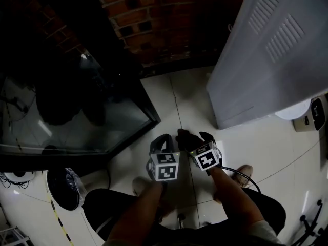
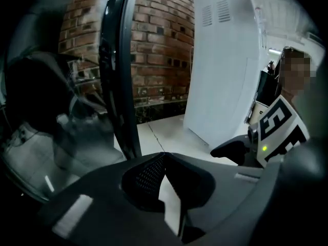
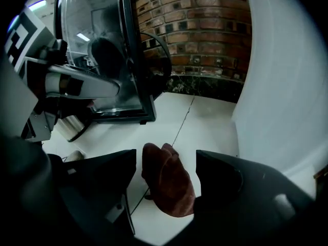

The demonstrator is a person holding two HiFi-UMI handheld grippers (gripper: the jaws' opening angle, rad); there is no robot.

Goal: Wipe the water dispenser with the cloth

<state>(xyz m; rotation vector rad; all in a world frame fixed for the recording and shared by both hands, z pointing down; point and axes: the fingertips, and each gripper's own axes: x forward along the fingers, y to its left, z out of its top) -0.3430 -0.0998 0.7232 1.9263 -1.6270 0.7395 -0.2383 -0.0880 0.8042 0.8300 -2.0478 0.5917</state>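
Observation:
The white water dispenser (image 1: 266,50) stands on the floor at the upper right, its vented back panel toward me; it also fills the right of the left gripper view (image 2: 225,70) and of the right gripper view (image 3: 287,86). A brown cloth (image 3: 166,181) hangs bunched between the jaws of my right gripper (image 3: 166,155), which is shut on it. From above, that cloth (image 1: 183,136) looks dark at the tip of the right gripper (image 1: 197,137). My left gripper (image 1: 163,141) sits close beside it, shut and empty (image 2: 163,158). Both are held above the floor, short of the dispenser.
A dark-framed glass cabinet (image 1: 77,117) stands at the left and a brick wall (image 1: 148,19) behind. A bin with a plastic liner (image 1: 64,188) sits at the lower left. White tiled floor (image 1: 189,106) lies between cabinet and dispenser. A person (image 2: 294,70) stands beyond the dispenser.

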